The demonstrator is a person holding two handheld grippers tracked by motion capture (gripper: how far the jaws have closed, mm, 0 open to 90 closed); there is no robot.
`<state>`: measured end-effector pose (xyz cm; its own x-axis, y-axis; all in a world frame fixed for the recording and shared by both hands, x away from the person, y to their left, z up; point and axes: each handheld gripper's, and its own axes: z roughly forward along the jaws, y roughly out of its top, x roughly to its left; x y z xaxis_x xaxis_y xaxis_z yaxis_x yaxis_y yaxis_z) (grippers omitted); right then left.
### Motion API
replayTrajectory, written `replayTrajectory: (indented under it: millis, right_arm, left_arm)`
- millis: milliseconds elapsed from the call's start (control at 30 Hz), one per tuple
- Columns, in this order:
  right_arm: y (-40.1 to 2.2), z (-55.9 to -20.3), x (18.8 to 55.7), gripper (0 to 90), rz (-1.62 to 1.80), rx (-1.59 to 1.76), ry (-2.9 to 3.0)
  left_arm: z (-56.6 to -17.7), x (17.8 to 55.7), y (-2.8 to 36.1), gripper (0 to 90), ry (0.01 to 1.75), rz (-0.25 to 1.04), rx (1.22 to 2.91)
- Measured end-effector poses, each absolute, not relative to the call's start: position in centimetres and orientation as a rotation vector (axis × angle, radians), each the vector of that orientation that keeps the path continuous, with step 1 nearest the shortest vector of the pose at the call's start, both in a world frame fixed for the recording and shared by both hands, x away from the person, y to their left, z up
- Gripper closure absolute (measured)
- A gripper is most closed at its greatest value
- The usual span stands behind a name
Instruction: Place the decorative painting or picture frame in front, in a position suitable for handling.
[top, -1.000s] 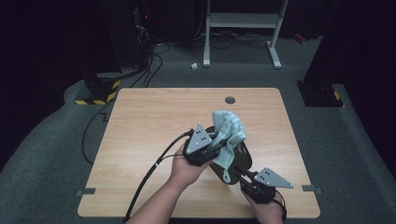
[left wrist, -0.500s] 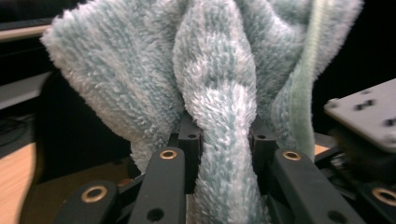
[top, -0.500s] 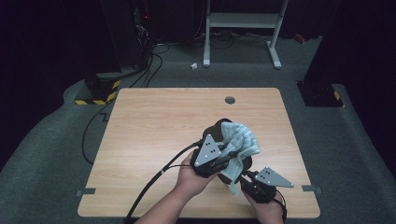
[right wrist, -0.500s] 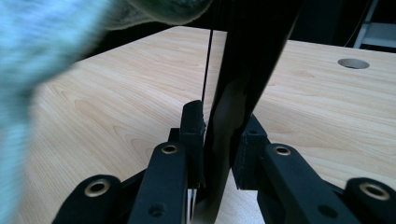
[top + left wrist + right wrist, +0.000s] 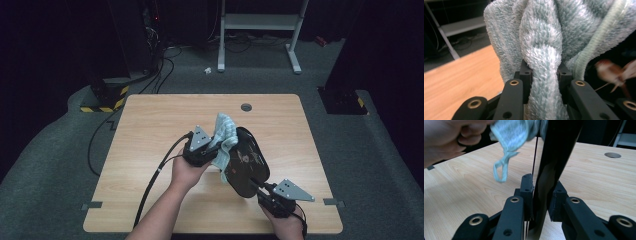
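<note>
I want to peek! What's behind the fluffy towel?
Behind the towel is a black tray with a painted picture. The towel, pinched in the left gripper, covers the tray's upper left part, so that part can't be seen.

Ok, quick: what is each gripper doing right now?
Left gripper: shut on the fluffy pale blue-green towel.
Right gripper: shut on the glossy black oval tray.

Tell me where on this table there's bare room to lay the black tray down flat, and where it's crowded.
Bare wood: the whole left half of the table, from its left edge to the left gripper; the far strip around the cable hole; and the right margin beyond the black tray. Crowded: near centre-right, where the towel, tray and right gripper meet.
</note>
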<state>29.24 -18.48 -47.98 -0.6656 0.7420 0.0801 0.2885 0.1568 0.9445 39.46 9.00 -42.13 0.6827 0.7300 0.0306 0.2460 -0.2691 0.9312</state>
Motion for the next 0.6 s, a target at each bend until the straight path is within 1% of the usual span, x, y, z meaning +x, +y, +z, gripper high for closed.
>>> replayTrajectory:
  millis: [133,233,467,600]
  right_arm:
    - [-18.5,-48.0,29.2,76.5,1.518,0.979,2.035]
    - [-18.4,-48.0,29.2,76.5,1.517,0.981,2.034]
    - [-18.3,-48.0,29.1,76.3,1.501,0.975,2.035]
    - [-18.4,-48.0,29.1,76.3,1.502,0.975,2.034]
  left_arm:
    - [-43.2,39.5,9.1,73.3,0.785,0.554,1.835]
    - [-43.3,39.3,9.2,73.4,0.790,0.518,1.826]
    - [-42.0,36.9,7.2,73.4,0.678,0.484,1.817]
    - [-41.0,35.0,5.5,73.4,0.603,0.432,1.822]
